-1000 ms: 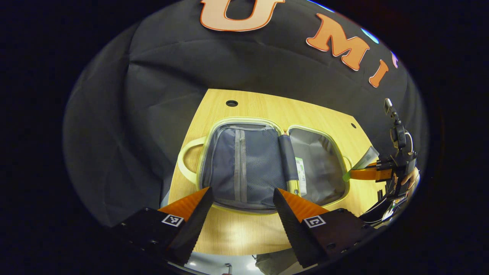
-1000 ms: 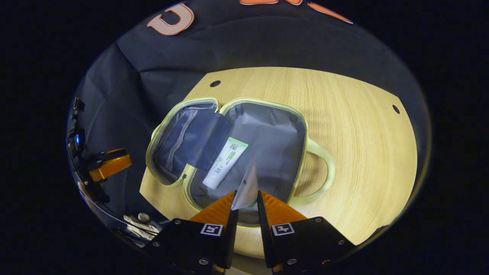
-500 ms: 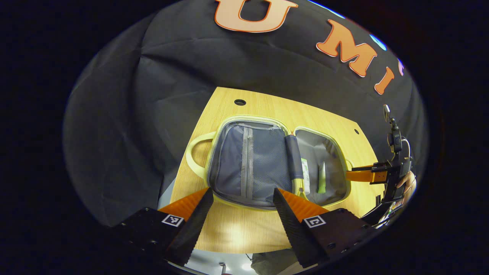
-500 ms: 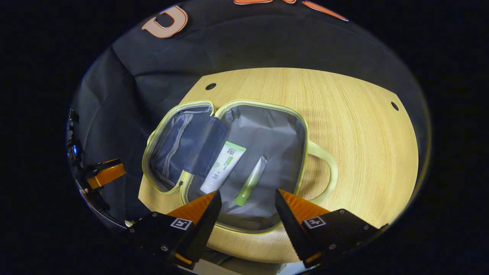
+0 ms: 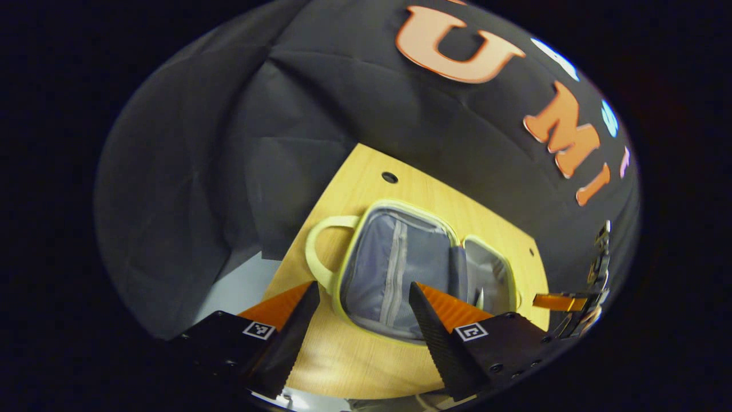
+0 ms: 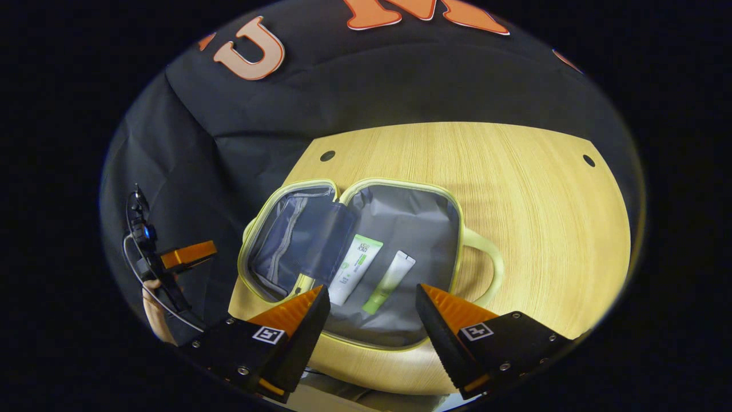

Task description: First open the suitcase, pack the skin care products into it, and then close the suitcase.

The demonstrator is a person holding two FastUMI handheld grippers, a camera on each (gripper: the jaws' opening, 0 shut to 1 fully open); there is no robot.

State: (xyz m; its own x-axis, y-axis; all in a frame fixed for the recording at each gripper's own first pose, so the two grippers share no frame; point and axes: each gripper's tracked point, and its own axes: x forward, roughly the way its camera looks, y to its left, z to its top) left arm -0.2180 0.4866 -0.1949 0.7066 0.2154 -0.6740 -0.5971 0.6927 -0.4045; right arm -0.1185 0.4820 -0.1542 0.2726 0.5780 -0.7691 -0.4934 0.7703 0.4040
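Note:
A pale green suitcase [image 6: 400,191] with grey lining lies wide open on the wooden table [image 6: 543,217]. In its right half lie two skin care tubes: a white one with green print [image 6: 354,269] and a slimmer green-capped one [image 6: 390,281]. My right gripper [image 6: 373,309] hovers open just above the case's near rim, nothing between its fingers. In the left gripper view the open suitcase [image 5: 400,269] shows its mesh zip pocket, and my left gripper [image 5: 362,306] hangs open near the case's left half and loop handle [image 5: 320,252]. The left gripper [image 6: 189,256] also appears far left in the right gripper view.
Bare wood stretches to the right of the case, with small round holes [image 6: 588,160] near the table's far corners. The black booth cloth [image 6: 343,103] backs the table. The right gripper [image 5: 563,301] shows at the far right edge of the left gripper view.
The right gripper opened and let the green-capped tube drop into the case, then drew back. The left gripper swung left and pulled away from the case.

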